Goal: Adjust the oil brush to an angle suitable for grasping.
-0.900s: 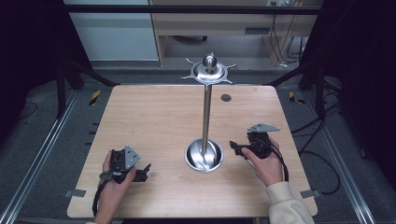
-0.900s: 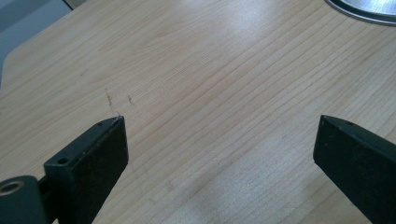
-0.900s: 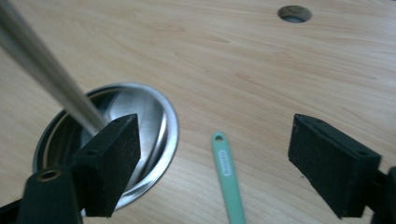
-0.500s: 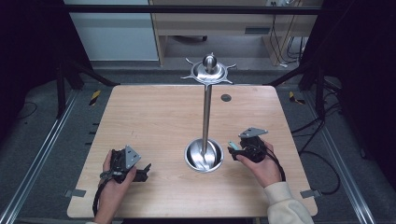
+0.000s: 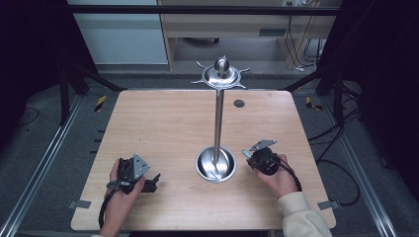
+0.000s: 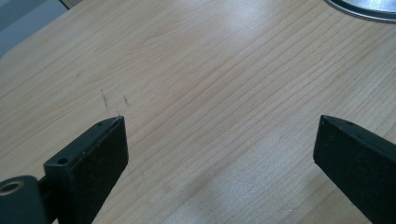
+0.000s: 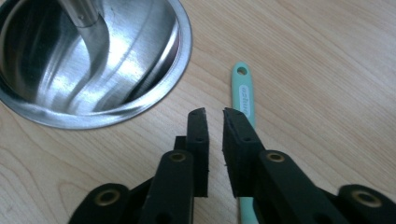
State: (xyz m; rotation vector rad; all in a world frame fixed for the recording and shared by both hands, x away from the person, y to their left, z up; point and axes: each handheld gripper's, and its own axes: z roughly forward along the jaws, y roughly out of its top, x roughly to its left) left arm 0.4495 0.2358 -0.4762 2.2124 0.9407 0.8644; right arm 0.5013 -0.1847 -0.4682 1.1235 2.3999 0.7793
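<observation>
Pale wood grain runs under both of your tools, and the dark room beyond the table (image 5: pixel 163 123) edge plays no part in this.

Start at your right gripper (image 7: pixel 214 113): its jaws stand nearly together, a thin gap between the pads, with nothing between them. The mint-green handle (image 7: pixel 243 95) lies flat on the wood just beside and partly beneath the right-hand jaw, its hanging hole pointing away from you. So the jaws are next to the handle, not around it. Just beyond sits the steel bowl base (image 7: pixel 180 44) of the hanging stand, its post (image 5: pixel 218 126) rising to the hooked crown (image 5: pixel 220 76).

What changed: in under a second your right gripper (image 5: pixel 258 159) came down from farther up the table's right side and swung in toward the base, so it now sits close beside the bowl rim, over the green handle. That reads as the approach ending and the grasp about to begin. You would likely need to spread the jaws and shift slightly toward the handle before closing.

Your left gripper (image 6: pixel 219 135) has stayed put near the front left of the table, jaws wide apart over bare wood, holding nothing.
</observation>
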